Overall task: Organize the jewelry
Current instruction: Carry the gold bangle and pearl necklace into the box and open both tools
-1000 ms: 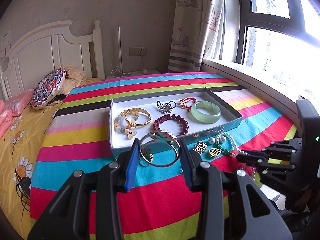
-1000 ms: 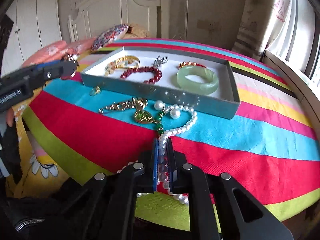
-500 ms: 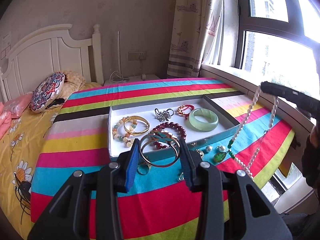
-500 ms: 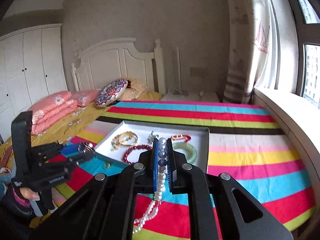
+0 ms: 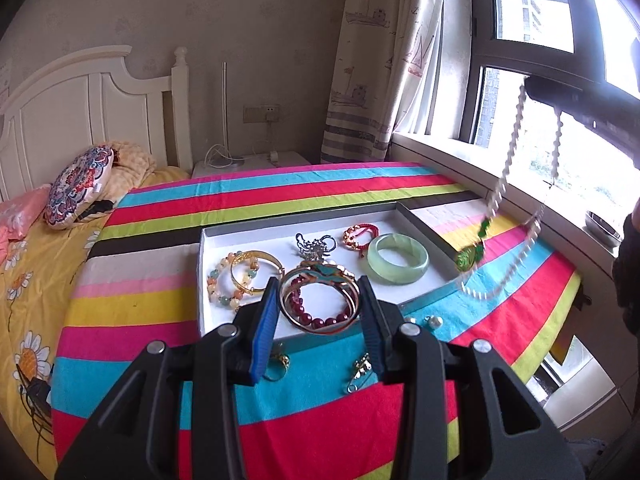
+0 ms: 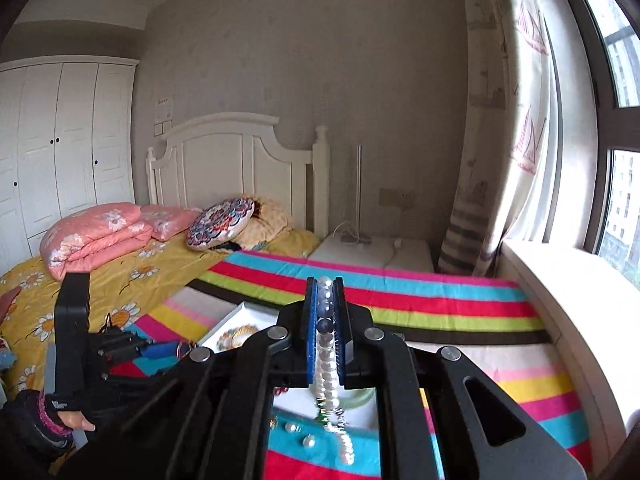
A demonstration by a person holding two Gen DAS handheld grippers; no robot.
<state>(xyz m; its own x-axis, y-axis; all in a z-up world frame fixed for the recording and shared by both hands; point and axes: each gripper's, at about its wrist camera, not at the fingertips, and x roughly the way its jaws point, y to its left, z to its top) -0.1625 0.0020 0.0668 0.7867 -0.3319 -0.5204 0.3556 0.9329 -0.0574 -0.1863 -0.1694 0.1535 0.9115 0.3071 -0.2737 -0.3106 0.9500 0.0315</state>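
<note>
My left gripper [image 5: 319, 281] is shut on a gold bangle with a teal ornament [image 5: 325, 271], held just above the near edge of the grey, white-lined tray [image 5: 424, 221]. In the tray lie a green jade bangle [image 5: 398, 258], a dark red bead bracelet [image 5: 320, 321], a red cord bracelet [image 5: 360, 236], a silver brooch [image 5: 316, 244] and a gold bangle [image 5: 256, 272]. My right gripper [image 6: 325, 282] is shut on a pearl necklace [image 6: 326, 364]. It is high at the right, and the necklace's green pendant [image 5: 468, 258] swings over the tray's right corner.
Loose pearl earrings [image 5: 434, 322], a gold pin [image 5: 360, 368] and a gold ring [image 5: 278, 364] lie on the striped cloth [image 5: 160, 308] in front of the tray. A bed with a white headboard [image 5: 80, 112] stands at the left. The window sill [image 5: 460, 160] runs along the right.
My right gripper has risen with the pearl necklace, lifting it off the cloth until it hangs free. My left gripper with the bangle has edged a little toward the tray.
</note>
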